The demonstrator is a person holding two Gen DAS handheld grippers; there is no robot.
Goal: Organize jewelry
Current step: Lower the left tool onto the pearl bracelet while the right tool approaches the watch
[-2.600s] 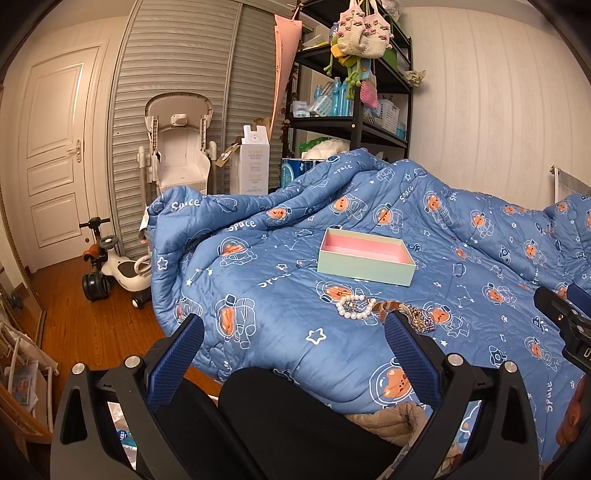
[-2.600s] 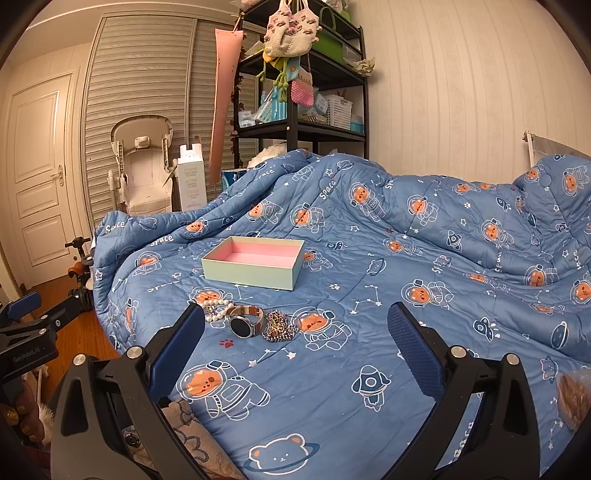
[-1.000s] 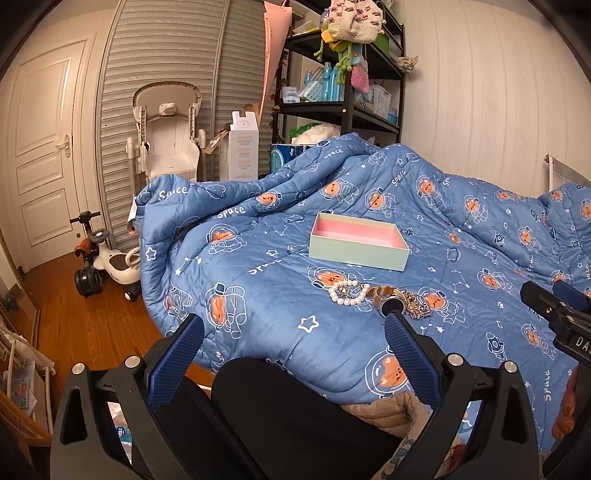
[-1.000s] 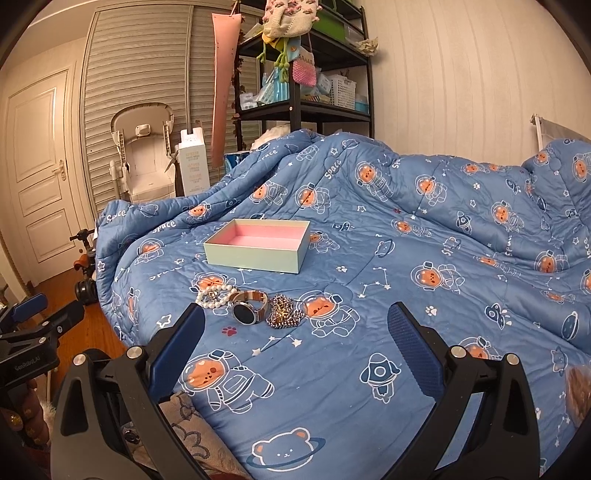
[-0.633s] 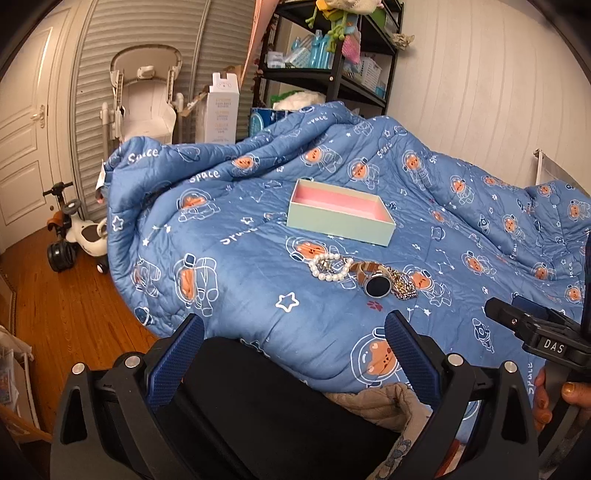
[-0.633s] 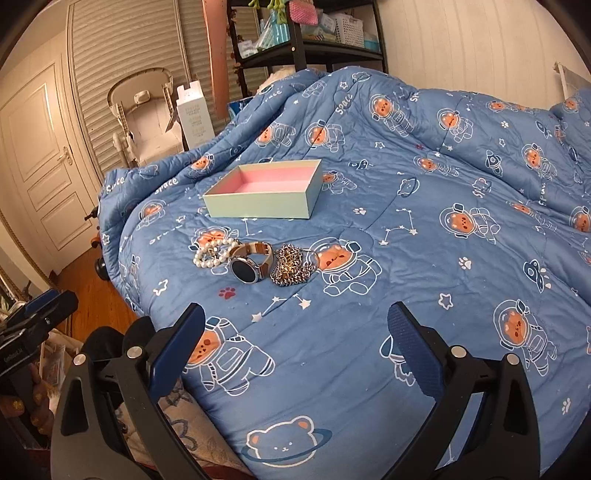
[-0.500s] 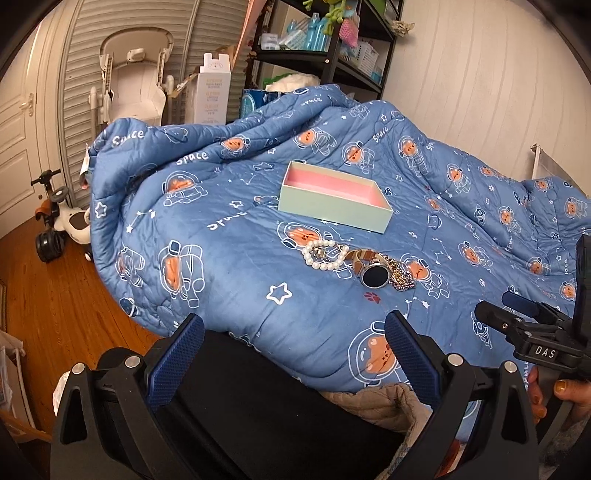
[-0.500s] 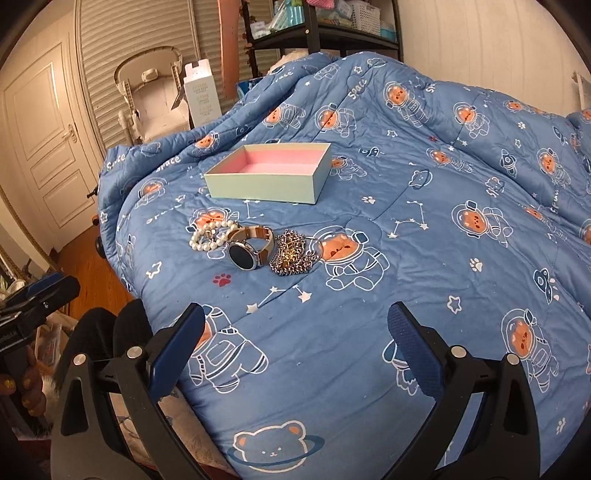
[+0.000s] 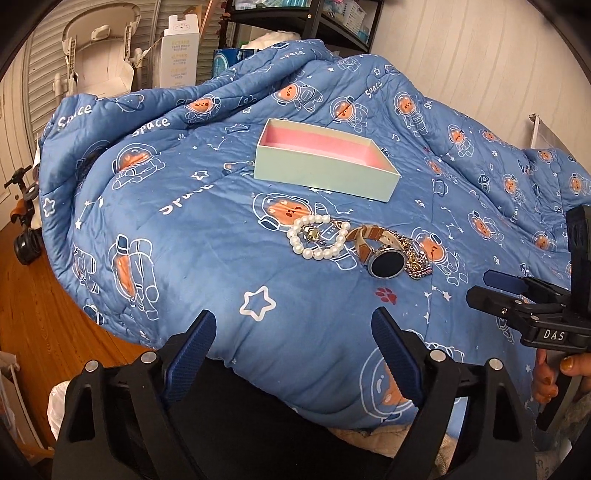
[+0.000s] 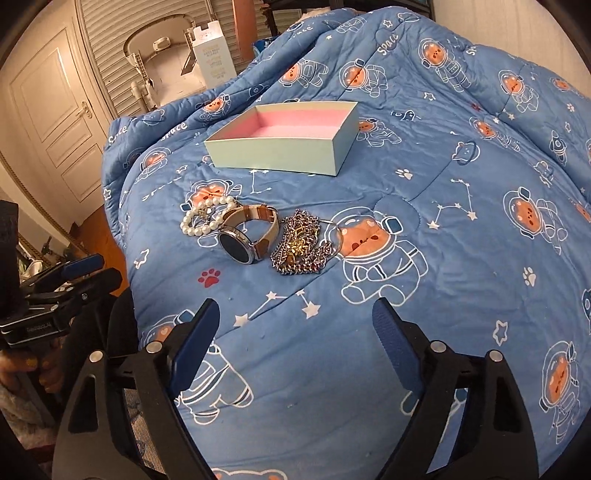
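Note:
On the blue space-print quilt [image 9: 207, 229] lie a pearl bracelet [image 9: 318, 237] [image 10: 205, 217], a watch with a brown strap [image 9: 380, 254] [image 10: 246, 233] and a heap of metal chain [image 9: 417, 258] [image 10: 301, 242], side by side. Behind them stands an open mint box with a pink inside [image 9: 325, 158] [image 10: 284, 138], with nothing in it. My left gripper [image 9: 295, 339] hovers short of the pearls, its jaws closing with nothing between them. My right gripper [image 10: 295, 328] hangs just short of the chain, jaws also closing on nothing.
The quilt drops off to a wooden floor [image 9: 40, 332] at the left, where a small ride-on toy [image 9: 24, 229] stands. A white high chair [image 9: 103, 55], a tall carton [image 9: 181, 51] and a black shelf rack [image 9: 295, 18] stand behind the bed. A white door [image 10: 55, 110] is far left.
Both grippers have tipped downward and come closer to the jewelry, which now looks larger and more central. Their jaws have narrowed a little. The jewelry and box have not moved.

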